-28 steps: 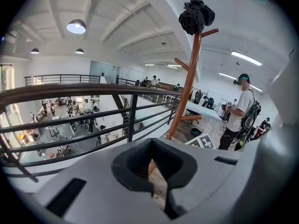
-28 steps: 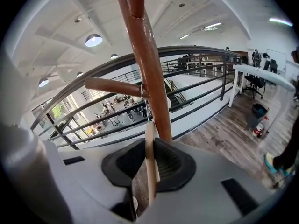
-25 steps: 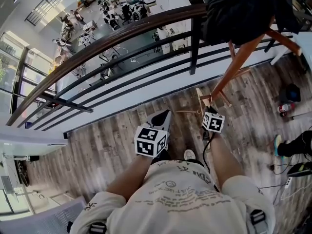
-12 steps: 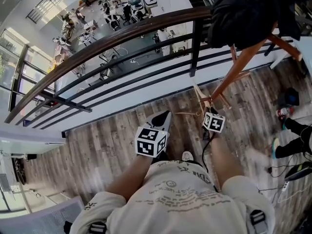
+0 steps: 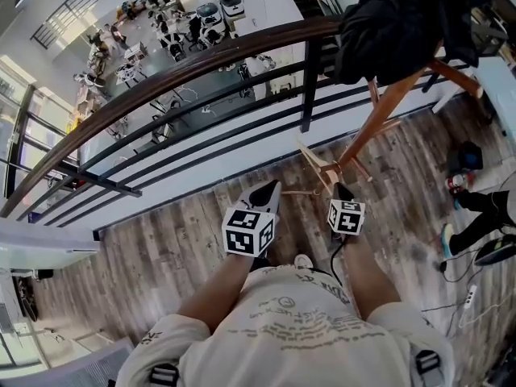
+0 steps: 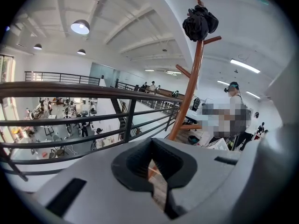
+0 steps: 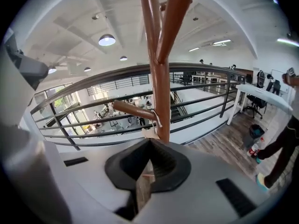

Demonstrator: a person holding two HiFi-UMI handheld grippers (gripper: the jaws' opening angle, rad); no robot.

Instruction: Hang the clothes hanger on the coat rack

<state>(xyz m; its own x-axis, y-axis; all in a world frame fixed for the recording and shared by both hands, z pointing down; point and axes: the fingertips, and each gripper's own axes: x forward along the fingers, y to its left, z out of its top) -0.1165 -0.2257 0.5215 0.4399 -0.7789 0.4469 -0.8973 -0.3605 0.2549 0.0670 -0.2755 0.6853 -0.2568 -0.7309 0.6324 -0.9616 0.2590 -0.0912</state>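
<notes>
Nearest us, our left gripper (image 6: 150,161) is closed on nothing. Our right gripper (image 7: 148,160) pinches the pale wooden hanger (image 7: 148,133), which is likely light, stiff and smooth, so it is best held near its neck. Its metal hook (image 7: 157,117) sits beside a peg (image 7: 131,108) on the coat rack (image 7: 162,78).

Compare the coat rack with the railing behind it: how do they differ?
The coat rack is one upright reddish-brown pole with pegs slanting off it, while the railing runs sideways, with dark bars under a brown top rail. The coat rack carries black clothing at its top, and the clothes hanger has its hook at a low peg. The railing carries nothing. Both are partly brown.
</notes>
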